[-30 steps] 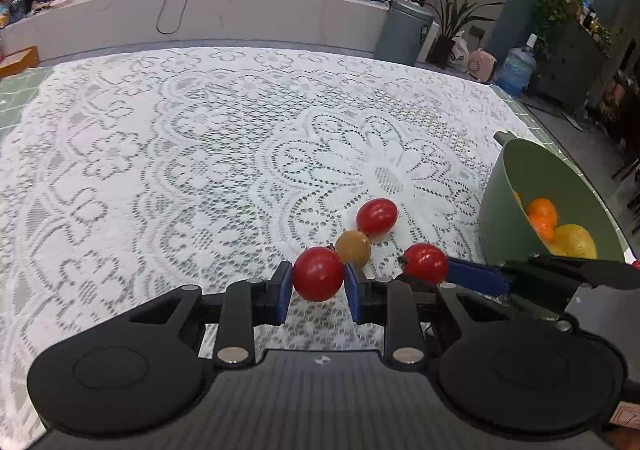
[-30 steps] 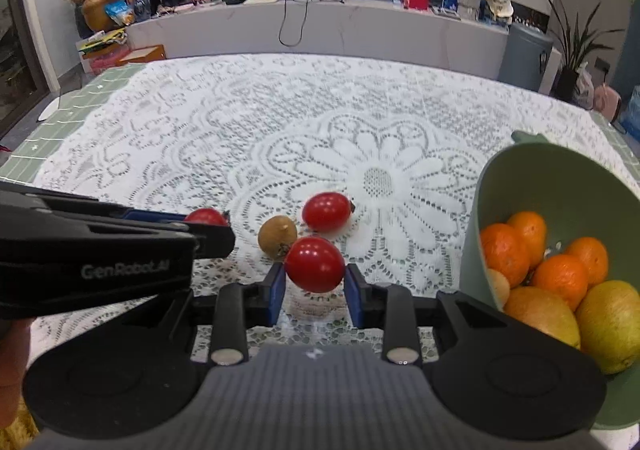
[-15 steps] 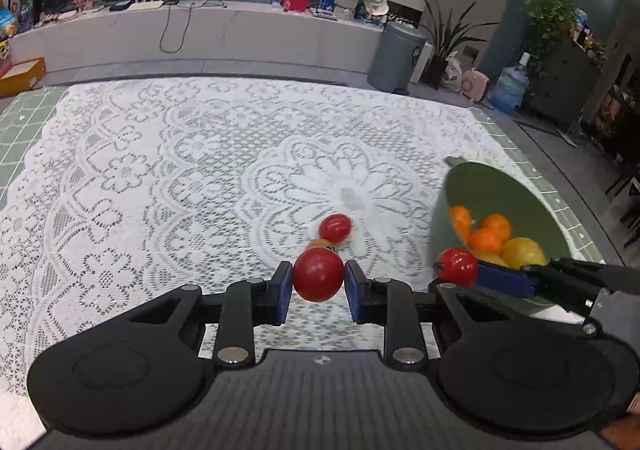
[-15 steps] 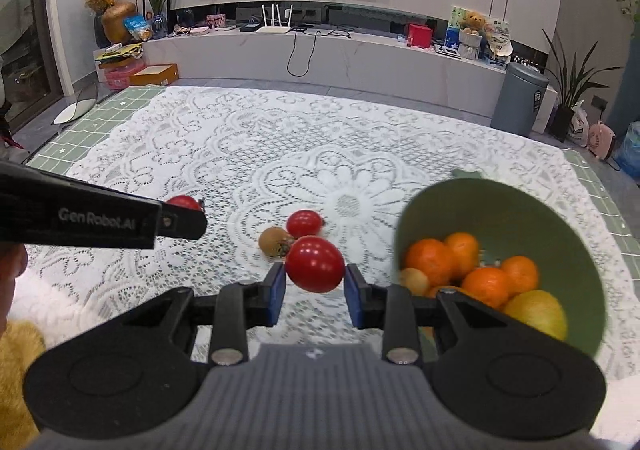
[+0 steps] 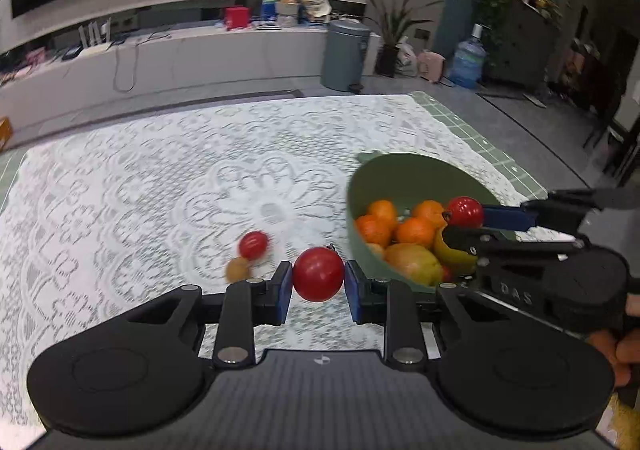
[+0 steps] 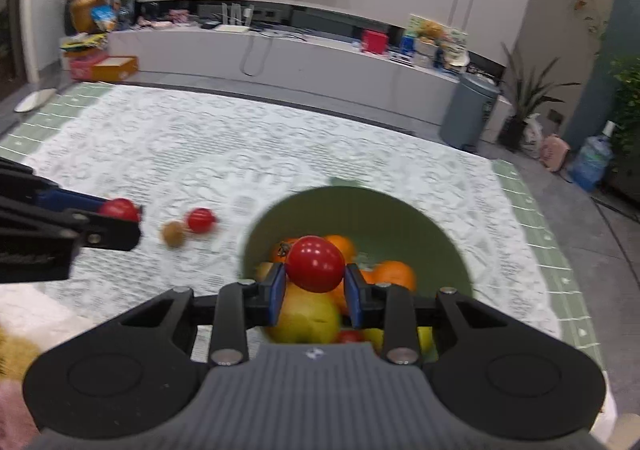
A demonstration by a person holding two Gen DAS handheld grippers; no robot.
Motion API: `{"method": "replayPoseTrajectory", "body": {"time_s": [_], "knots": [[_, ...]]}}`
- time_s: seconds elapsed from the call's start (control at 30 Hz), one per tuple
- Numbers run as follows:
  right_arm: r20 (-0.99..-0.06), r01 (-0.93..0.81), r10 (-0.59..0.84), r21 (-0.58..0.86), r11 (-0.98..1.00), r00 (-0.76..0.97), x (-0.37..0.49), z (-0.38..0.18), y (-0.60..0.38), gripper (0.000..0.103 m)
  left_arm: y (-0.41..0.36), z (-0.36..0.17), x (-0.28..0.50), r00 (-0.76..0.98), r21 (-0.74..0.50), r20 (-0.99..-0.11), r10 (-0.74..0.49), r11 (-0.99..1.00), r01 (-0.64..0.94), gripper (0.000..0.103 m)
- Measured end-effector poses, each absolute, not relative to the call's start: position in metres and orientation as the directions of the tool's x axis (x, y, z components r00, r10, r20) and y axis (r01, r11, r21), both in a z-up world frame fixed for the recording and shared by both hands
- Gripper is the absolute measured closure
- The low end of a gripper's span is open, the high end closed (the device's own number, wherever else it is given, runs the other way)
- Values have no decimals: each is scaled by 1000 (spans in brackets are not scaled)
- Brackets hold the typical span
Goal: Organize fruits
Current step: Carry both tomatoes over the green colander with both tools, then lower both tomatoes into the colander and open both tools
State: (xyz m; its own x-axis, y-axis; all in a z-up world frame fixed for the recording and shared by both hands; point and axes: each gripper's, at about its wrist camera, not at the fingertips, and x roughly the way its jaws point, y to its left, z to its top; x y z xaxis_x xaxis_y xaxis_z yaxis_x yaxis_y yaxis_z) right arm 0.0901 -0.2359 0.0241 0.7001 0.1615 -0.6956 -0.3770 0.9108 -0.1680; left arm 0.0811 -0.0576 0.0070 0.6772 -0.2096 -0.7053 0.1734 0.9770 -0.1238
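Oranges (image 5: pixel 414 228) in bowl (image 5: pixel 404 174)

Open lace tablecloth (image 5: pixel 120 210) left of bowl (image 5: pixel 400 174)

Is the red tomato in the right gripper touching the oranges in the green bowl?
Cannot tell. In the right wrist view the red tomato overlaps the oranges; in the left wrist view it also overlaps them. Neither shows a gap plainly.

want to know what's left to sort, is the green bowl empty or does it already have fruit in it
Not empty. The green bowl already holds several oranges and a yellowish fruit.
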Motion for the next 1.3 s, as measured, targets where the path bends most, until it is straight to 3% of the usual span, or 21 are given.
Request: {"method": "replayPoseTrajectory", "body": {"time_s": [0.47, 1.3], "knots": [[-767, -296, 119, -96, 950, 631, 125, 9, -275, 74, -126, -2, 112, 637, -23, -733, -238, 945, 326, 72], [-837, -244, 109, -30, 969, 536, 145, -11, -280, 74, -138, -38, 155, 583, 45, -791, -186, 933, 358, 72]]}}
